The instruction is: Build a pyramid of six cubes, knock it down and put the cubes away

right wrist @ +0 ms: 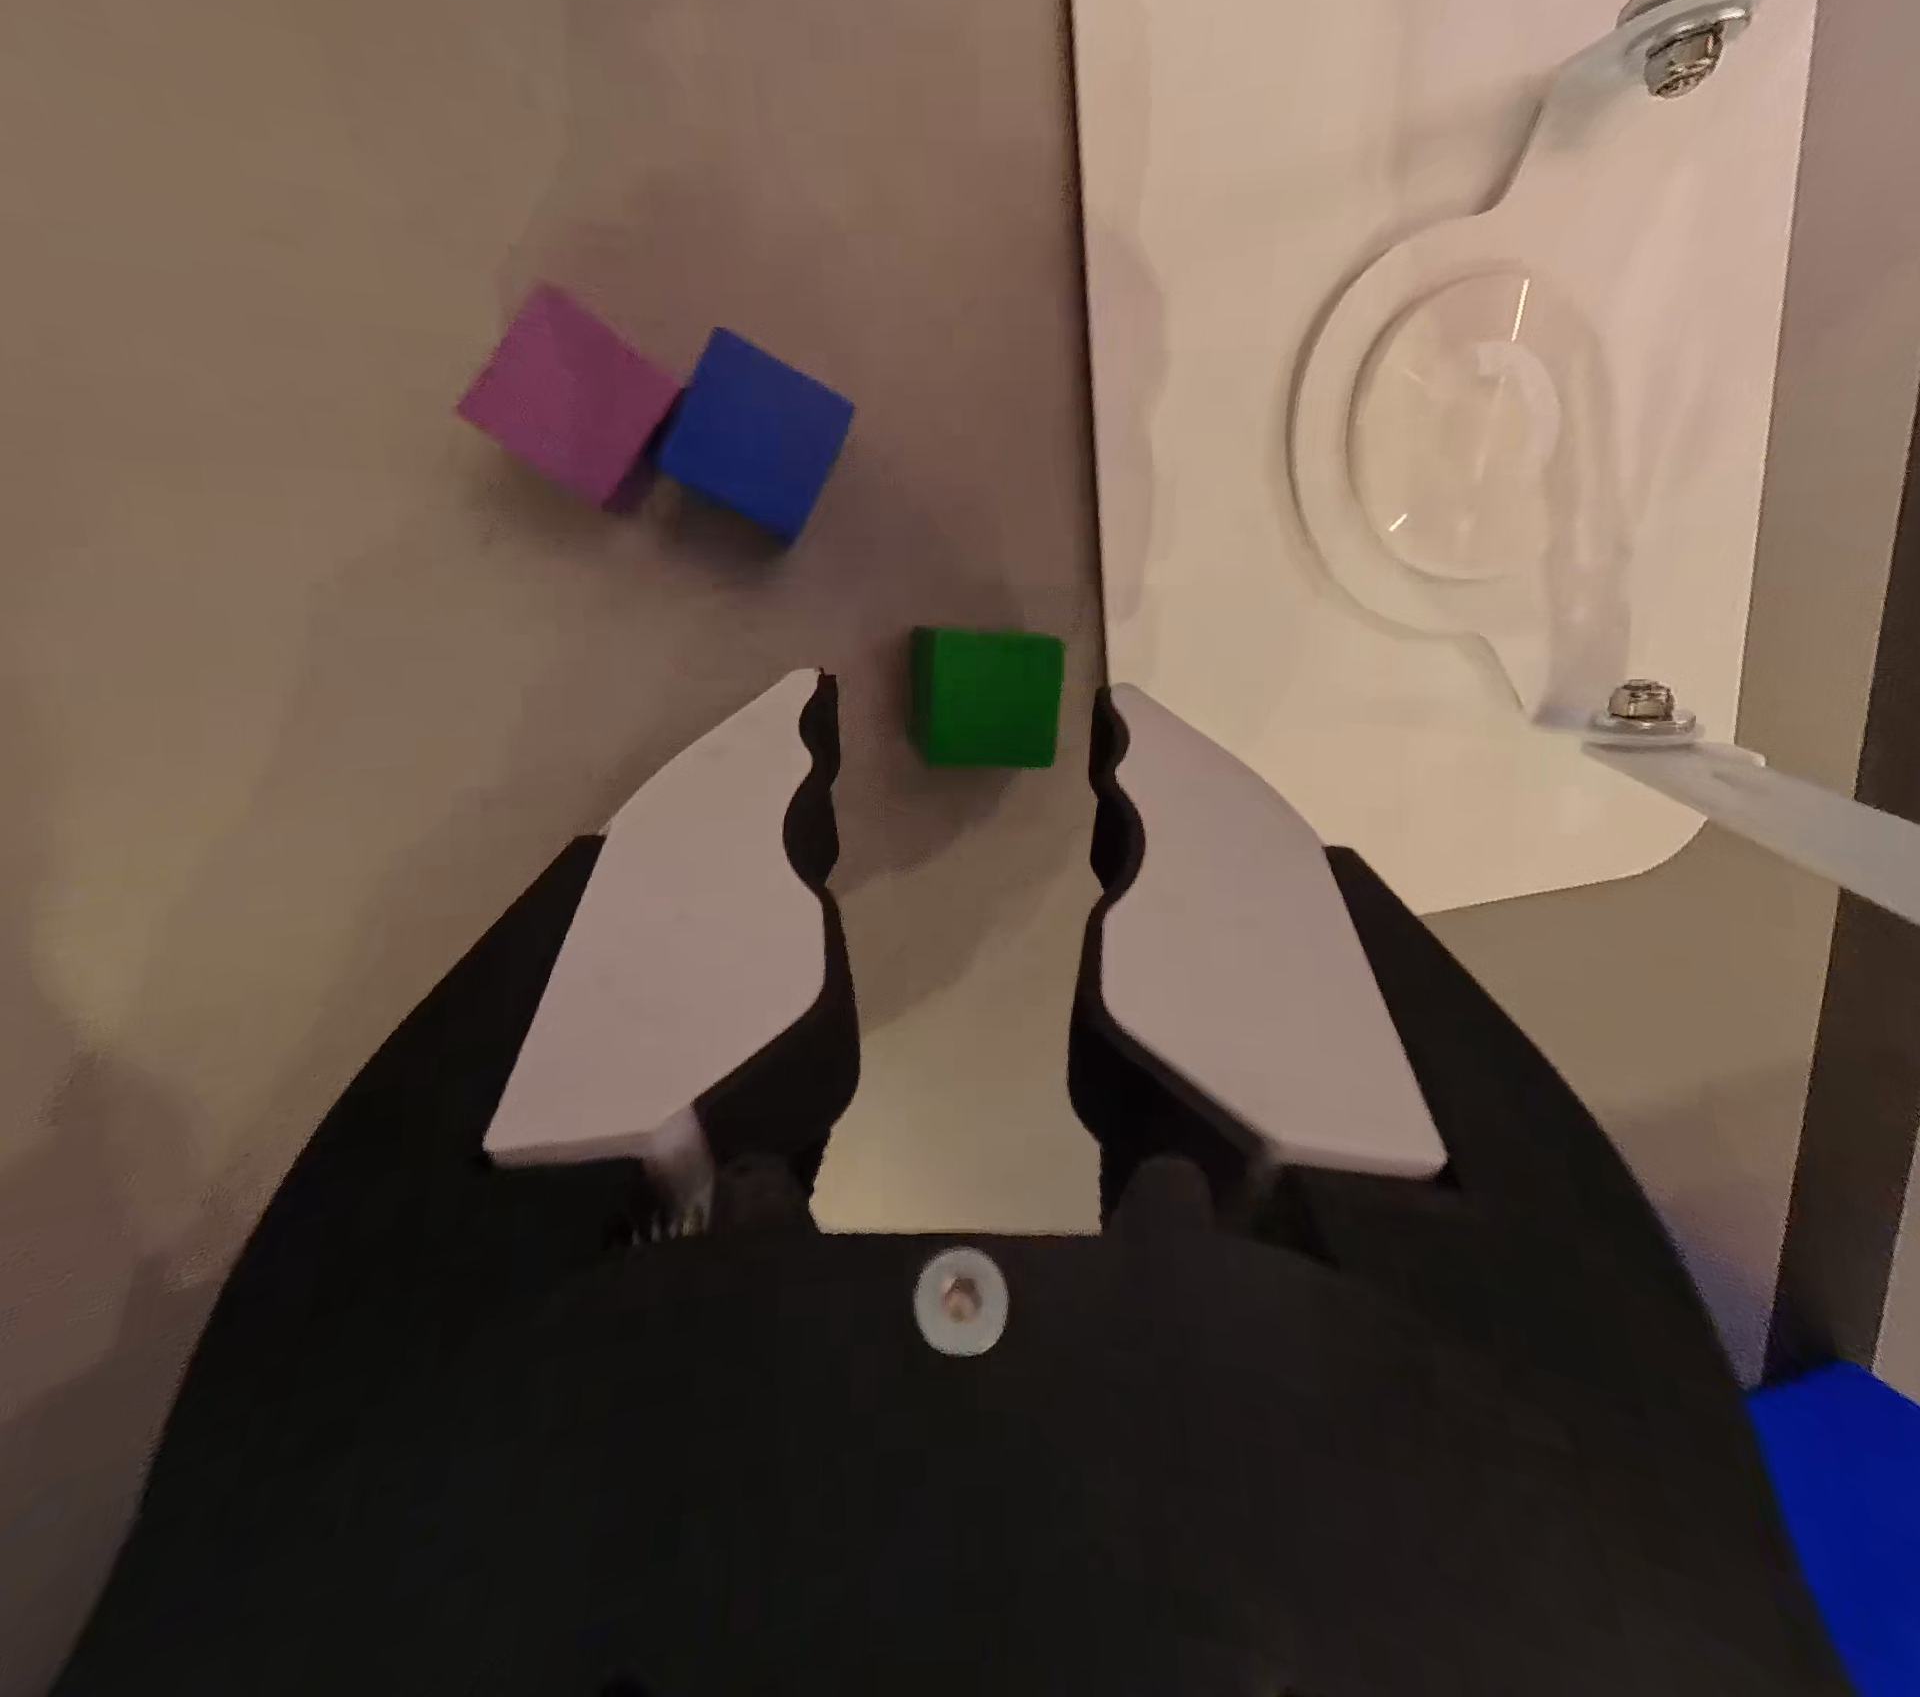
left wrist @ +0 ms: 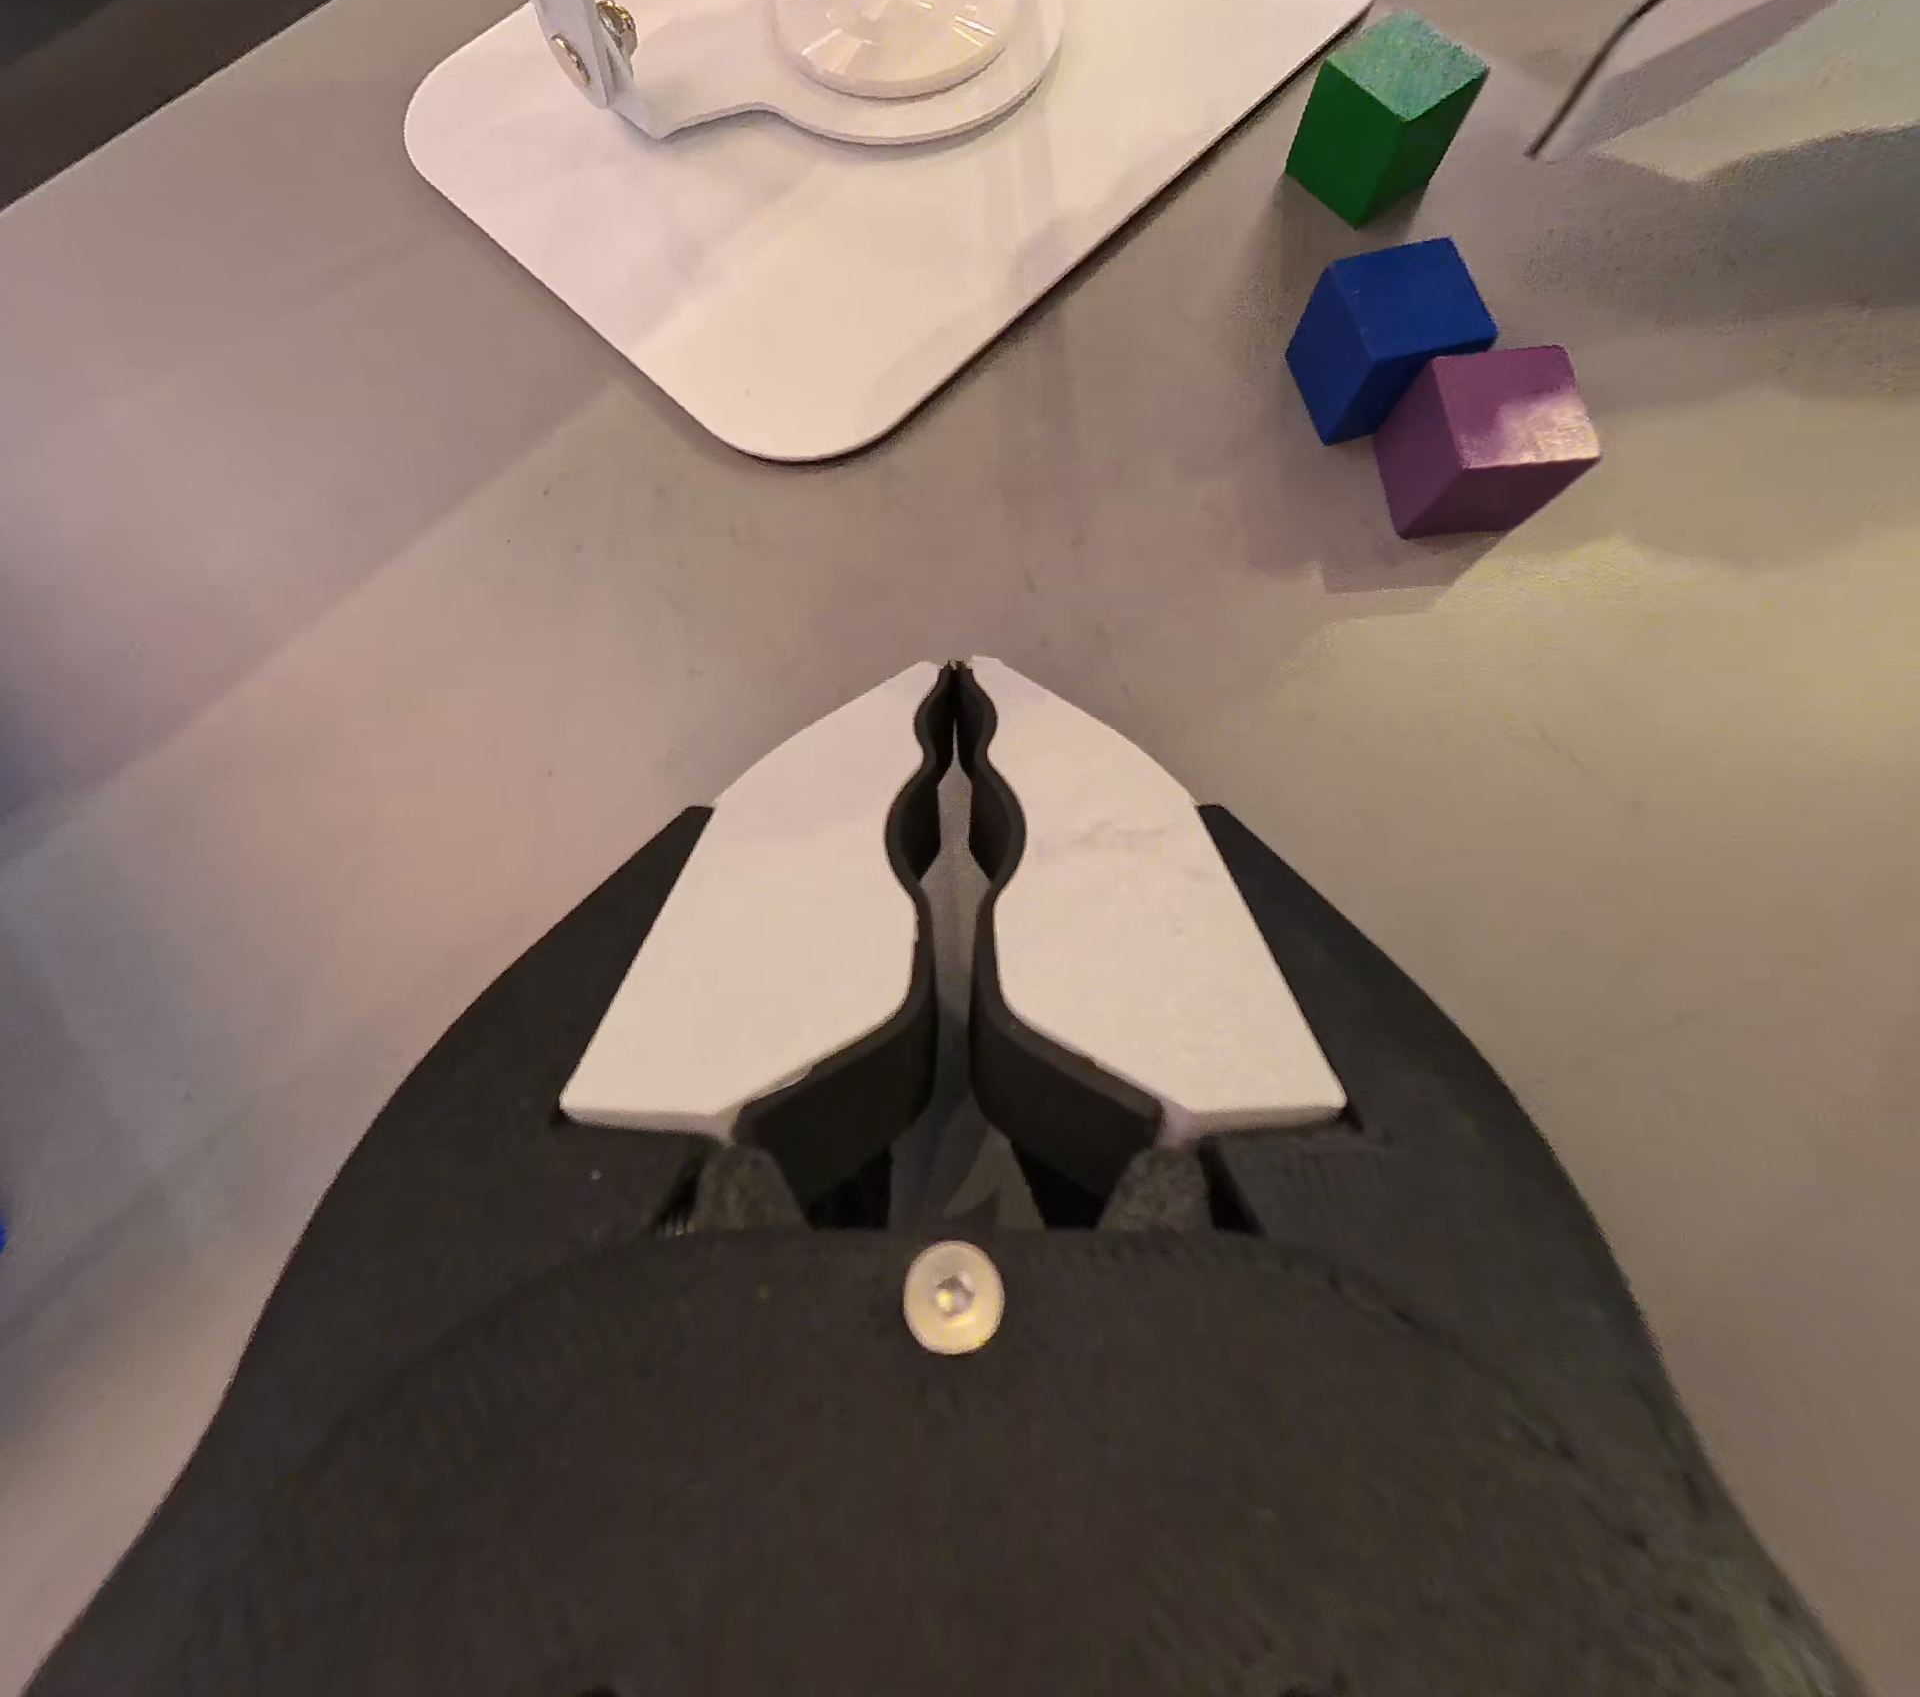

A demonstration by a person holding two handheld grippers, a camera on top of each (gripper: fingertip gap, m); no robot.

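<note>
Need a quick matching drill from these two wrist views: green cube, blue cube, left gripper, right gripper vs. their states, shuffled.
Column 1:
1. green cube
2. blue cube
3. left gripper
4. right gripper

Column 2:
A. fingers shut, nothing between them
B. touching the purple cube
C. fingers open, nothing gripped
D. alone on the table, beside the white stand base, just ahead of open fingers

Pairs: 1-D, 2-B, 3-A, 4-C
</note>
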